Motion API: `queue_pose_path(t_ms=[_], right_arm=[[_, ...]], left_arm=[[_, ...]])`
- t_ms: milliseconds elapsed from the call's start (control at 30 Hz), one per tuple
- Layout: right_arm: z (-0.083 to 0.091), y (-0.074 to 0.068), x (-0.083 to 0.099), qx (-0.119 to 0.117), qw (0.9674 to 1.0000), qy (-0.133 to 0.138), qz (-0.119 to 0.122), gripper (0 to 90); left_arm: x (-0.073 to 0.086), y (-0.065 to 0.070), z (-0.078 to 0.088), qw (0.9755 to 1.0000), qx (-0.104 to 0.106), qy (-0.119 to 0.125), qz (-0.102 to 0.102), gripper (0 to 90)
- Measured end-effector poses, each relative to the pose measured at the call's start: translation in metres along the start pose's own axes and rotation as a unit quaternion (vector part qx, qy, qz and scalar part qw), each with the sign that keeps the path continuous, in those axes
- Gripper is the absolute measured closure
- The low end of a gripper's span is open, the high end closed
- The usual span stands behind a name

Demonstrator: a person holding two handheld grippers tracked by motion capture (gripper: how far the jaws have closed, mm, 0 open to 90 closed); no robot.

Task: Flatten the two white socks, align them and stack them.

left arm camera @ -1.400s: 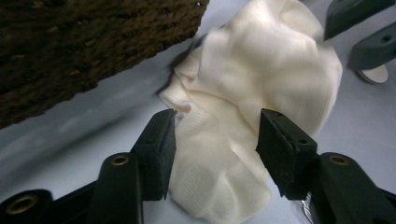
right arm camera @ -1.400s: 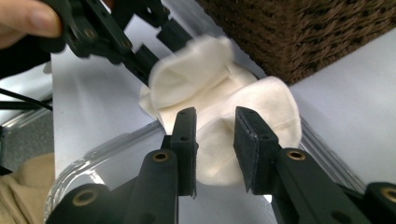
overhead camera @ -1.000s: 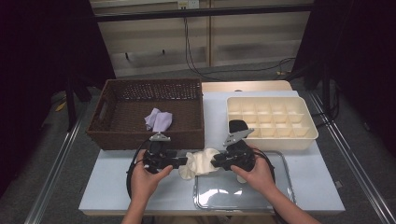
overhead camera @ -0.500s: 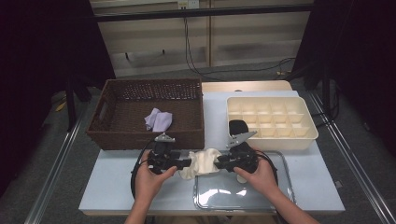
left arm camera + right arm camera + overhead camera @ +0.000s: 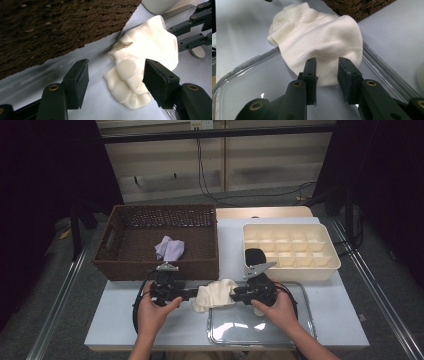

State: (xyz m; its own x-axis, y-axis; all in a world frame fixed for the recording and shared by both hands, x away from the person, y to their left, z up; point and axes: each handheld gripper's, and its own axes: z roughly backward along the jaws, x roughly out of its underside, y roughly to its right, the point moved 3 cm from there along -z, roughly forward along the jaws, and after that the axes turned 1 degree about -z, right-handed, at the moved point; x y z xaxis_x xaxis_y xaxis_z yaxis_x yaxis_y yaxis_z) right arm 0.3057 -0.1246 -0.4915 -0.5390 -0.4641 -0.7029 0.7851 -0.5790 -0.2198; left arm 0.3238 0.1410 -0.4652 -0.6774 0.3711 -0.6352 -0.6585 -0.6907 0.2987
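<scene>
Lab-style recording bay: black curtains (image 5: 45, 195) flank white table (image 5: 125, 320), cables (image 5: 210, 175) along slatted wall.

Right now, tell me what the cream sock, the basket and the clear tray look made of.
Cream sock: soft knit fabric, matte, ribbed and creased. Basket: dark brown woven wicker, rough weave showing. Clear tray: probably see-through plastic, glossy with reflections.

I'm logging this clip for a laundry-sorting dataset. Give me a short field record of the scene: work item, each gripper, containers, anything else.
work item: cream sock, bunched, lying partly over the clear tray's rim
left gripper: jaws have just been opening, standing wide, sock's end between them, pads not pressing
right gripper: jaws narrow, at the sock's edge; grip unclear
basket: brown wicker, holds a lilac cloth
divided box: cream, compartments look empty
table: pale surface
</scene>
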Motion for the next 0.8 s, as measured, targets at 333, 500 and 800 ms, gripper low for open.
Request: queue_pose_path(t_ms=[333,500,800], right_arm=[[-0.002,-0.001,0.001,0.005,1.0,0.001,0.006,67.9],[-0.003,-0.003,0.001,0.022,0.9995,-0.004,0.024,74.4],[-0.004,-0.005,0.001,0.02,0.9994,-0.008,0.028,86.1]], left_arm=[[0.007,0.014,-0.031,0.9985,0.008,-0.041,-0.035,46.4],[0.008,0.019,-0.033,0.9961,-0.006,-0.058,-0.065,61.2],[0.008,0.025,-0.036,0.995,-0.016,-0.059,-0.079,77.9]])
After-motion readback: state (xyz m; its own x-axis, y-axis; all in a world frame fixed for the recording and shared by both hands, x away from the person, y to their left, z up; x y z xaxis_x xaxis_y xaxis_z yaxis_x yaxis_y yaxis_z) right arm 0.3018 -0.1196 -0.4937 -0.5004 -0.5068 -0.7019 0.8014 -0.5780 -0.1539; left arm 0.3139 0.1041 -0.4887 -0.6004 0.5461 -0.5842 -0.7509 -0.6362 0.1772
